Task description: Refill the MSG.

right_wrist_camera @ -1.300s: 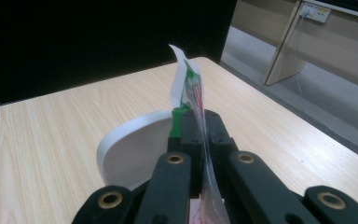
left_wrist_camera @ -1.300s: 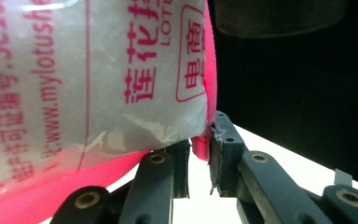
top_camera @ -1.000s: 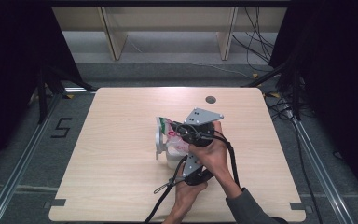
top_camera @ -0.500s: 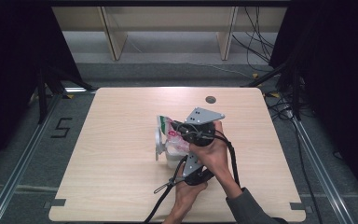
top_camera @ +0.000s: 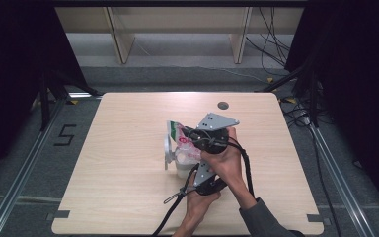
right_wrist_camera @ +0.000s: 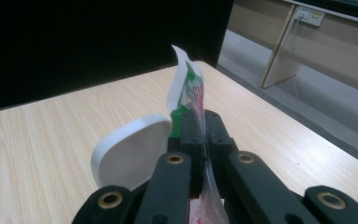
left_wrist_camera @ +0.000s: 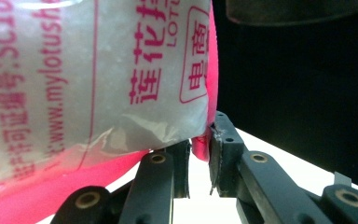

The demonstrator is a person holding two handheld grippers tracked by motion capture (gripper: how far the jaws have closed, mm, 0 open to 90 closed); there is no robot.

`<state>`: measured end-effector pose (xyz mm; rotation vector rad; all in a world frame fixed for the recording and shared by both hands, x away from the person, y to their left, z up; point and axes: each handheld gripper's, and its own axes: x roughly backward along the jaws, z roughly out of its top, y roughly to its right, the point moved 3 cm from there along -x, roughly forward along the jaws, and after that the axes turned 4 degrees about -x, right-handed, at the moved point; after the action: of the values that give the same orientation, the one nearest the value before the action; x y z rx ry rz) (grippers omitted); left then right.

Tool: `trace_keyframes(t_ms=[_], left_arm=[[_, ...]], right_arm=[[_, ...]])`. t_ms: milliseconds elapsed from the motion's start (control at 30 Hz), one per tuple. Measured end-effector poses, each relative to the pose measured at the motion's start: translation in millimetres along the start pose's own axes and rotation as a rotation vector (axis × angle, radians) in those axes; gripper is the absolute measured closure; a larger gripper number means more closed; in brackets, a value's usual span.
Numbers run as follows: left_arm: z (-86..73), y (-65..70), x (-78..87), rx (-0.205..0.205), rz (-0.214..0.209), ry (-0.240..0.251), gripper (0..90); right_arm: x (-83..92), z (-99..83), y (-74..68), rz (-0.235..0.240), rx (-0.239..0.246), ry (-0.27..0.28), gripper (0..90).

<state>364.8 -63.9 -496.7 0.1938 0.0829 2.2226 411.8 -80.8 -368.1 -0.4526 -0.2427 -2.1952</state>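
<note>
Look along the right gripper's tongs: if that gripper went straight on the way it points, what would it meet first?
The right gripper is shut on the plastic bag, so the bag comes first. Beyond it the wooden table looks bare to its far edge, though depth is unclear.

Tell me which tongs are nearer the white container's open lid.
Right. The right tongs pinch the bag right beside the lid; the left tongs grip the bag's lower edge.
</note>
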Motion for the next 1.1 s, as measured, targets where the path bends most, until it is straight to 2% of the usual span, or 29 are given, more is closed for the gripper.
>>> trace_keyframes(t_ms=[33,200,267,333,400,433,500,533,600,633,700,733,767,800,833,867,933,967,1000,1100], left_arm=[[0.4,-0.2,0.2,0.001,0.0,0.002,79.0],[-0.4,-0.8,-0.2,-0.001,-0.003,-0.005,78.9],[-0.9,-0.3,-0.9,0.006,-0.005,-0.004,78.9],[-0.7,0.1,-0.9,0.009,-0.008,-0.002,79.0],[-0.3,0.0,-0.8,0.006,-0.008,-0.002,78.9],[-1.4,-4.5,1.8,-0.046,0.005,-0.047,78.9],[-1.6,-4.7,1.9,-0.047,0.008,-0.049,79.0],[-0.4,-0.6,-0.4,0.0,-0.006,-0.006,79.0],[0.0,-0.4,-0.4,0.003,-0.005,0.001,79.0],[0.1,-0.6,-0.5,0.004,-0.004,0.003,79.0],[0.4,-0.9,-0.1,0.003,-0.005,0.001,79.0],[0.2,-1.3,0.1,0.001,-0.005,-0.001,79.0],[-0.1,-1.8,0.3,0.001,-0.003,-0.005,79.0],[-0.2,-2.0,-0.1,0.006,-0.004,-0.002,79.0],[-0.4,-2.9,0.6,0.0,-0.005,-0.012,79.0],[-0.2,-2.7,-0.7,0.01,-0.009,0.007,79.1],[-0.1,-2.7,-0.3,0.007,-0.007,0.001,79.1],[-0.3,-2.7,-1.9,0.011,-0.011,0.018,79.1],[-0.6,-2.8,-0.7,0.007,-0.006,-0.001,79.1],[-1.0,-2.1,-1.4,0.011,-0.009,-0.001,79.1]], right_arm=[[-0.1,0.5,0.4,0.003,0.015,0.006,89.5],[-0.5,0.6,2.4,-0.014,0.019,0.015,89.5],[-0.2,-0.7,1.3,-0.01,-0.018,0.004,89.5],[-0.6,-0.5,2.8,-0.03,-0.013,0.021,89.5],[-0.1,-0.5,3.5,-0.02,-0.009,0.016,89.5],[-0.1,-0.7,3.1,-0.016,-0.013,0.013,89.5],[-1.5,-0.2,4.5,-0.025,0.009,0.024,89.5],[-1.7,-0.1,4.0,-0.029,0.005,0.027,89.5],[0.1,0.2,1.7,-0.022,-0.016,0.017,89.5],[-0.2,1.0,2.5,-0.018,0.006,0.024,89.5],[-0.3,1.1,1.5,-0.026,0.0,0.031,89.5],[-0.6,1.2,2.9,-0.027,0.02,0.027,89.5],[-0.7,0.5,1.3,-0.019,0.01,0.017,89.4],[-2.0,0.8,1.8,-0.018,0.027,0.024,89.4],[-2.4,0.5,0.5,-0.024,0.011,0.026,89.4],[-2.3,0.5,0.4,-0.022,0.012,0.025,89.5],[-2.4,0.7,0.5,-0.024,0.01,0.029,89.5],[-2.5,0.7,0.9,-0.027,0.012,0.029,89.4],[-2.2,0.3,0.5,-0.024,0.001,0.021,89.4],[-1.8,0.3,3.9,-0.025,0.014,0.022,89.4]])
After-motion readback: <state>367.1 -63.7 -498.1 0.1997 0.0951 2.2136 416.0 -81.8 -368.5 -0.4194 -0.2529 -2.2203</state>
